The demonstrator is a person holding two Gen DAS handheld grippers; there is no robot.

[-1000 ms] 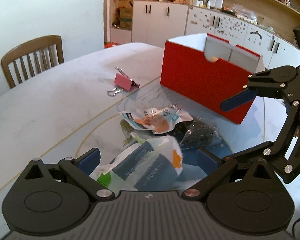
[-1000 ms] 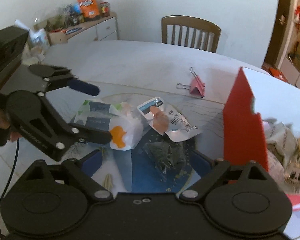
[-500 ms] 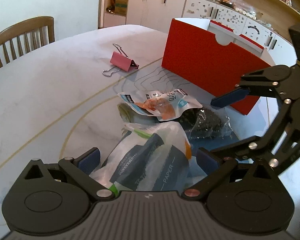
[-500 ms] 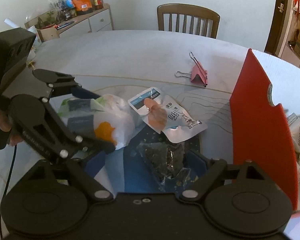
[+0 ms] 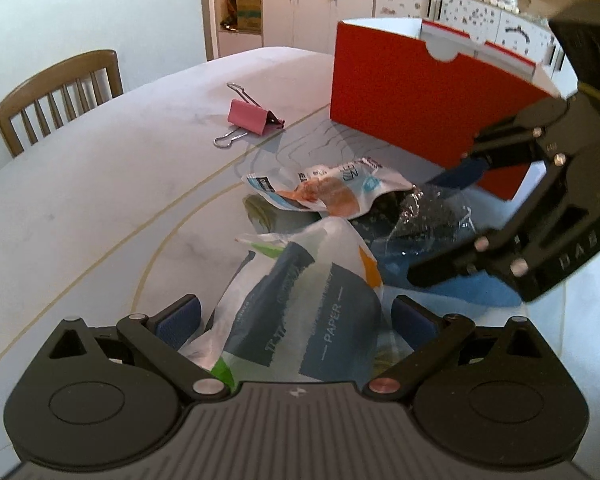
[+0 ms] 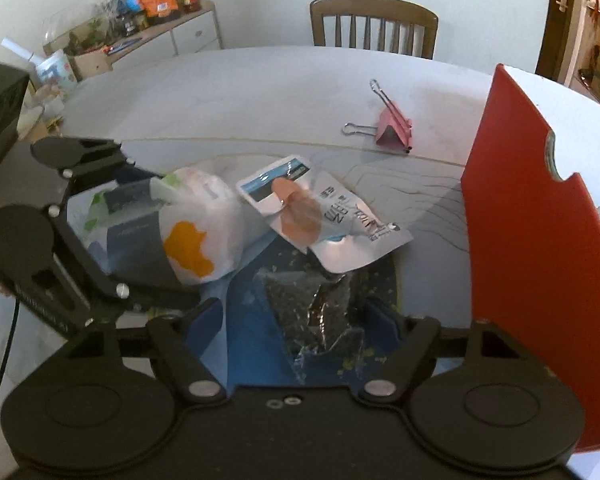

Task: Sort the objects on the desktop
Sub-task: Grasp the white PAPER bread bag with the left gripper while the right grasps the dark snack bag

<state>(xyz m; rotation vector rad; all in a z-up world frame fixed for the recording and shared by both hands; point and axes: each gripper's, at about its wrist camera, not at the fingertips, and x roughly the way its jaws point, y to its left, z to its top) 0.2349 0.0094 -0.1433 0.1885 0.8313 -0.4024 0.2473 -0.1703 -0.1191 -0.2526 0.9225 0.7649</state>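
Claws [image 6: 296, 316] tilted down over packets [image 6: 316, 308]

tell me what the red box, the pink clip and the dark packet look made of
Red box: likely matte cardboard, thin flat walls with white inner faces.
Pink clip: painted metal body, it seems, with bare wire handles.
Dark packet: clear glossy plastic film, crinkled and glinting, over dark contents.

Both views are evenly lit by soft daylight, and only faint shadows are cast under the crumpled wrappers ahead of the fingers. Strong fisheye bending is seen at the edges, where the pale round marble table [image 5: 100, 184] curves away. Glare is caught on the clear crinkled plastic packet [image 6: 320, 304]. The black right gripper [image 5: 440, 228] is smeared by motion blur.
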